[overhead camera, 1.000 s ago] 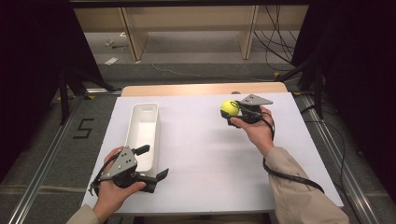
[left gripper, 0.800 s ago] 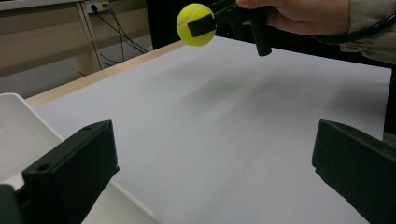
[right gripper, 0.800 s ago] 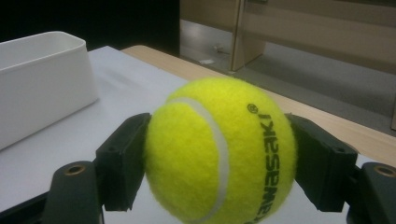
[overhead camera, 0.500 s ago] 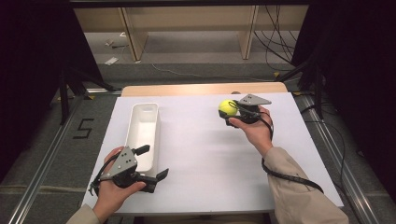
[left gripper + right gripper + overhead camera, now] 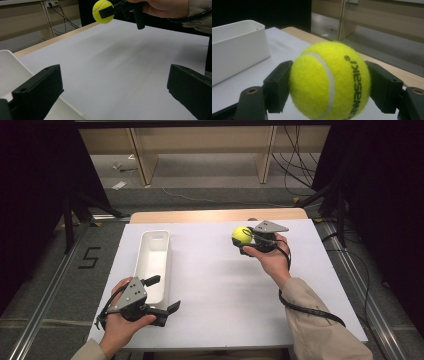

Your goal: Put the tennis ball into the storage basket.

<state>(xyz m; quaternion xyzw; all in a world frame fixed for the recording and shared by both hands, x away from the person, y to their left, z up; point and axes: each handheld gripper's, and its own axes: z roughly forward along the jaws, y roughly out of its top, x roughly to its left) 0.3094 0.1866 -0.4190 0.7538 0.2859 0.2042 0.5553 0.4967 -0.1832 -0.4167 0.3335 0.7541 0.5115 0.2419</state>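
Observation:
A yellow tennis ball (image 5: 242, 235) hangs above the far right part of the white table, and my right gripper (image 5: 245, 239) is shut on it. In the right gripper view the ball (image 5: 329, 81) sits squeezed between both black jaws. The left gripper view catches the same ball (image 5: 102, 11) held up high across the table. Near the table's front left, my left gripper (image 5: 164, 295) rests low with its jaws wide apart and nothing between them; the fingers (image 5: 37, 91) frame bare table. A white oblong bin (image 5: 152, 262) lies just beside and beyond that gripper.
The white tabletop (image 5: 225, 295) stretches between the two hands, with a wooden strip (image 5: 215, 215) along its far edge. Beyond it are wooden furniture legs and cables on the floor. The bin's wall (image 5: 237, 47) stands to the ball's left in the right gripper view.
The right gripper with the ball has drifted slightly toward the left. The left gripper has stayed put.

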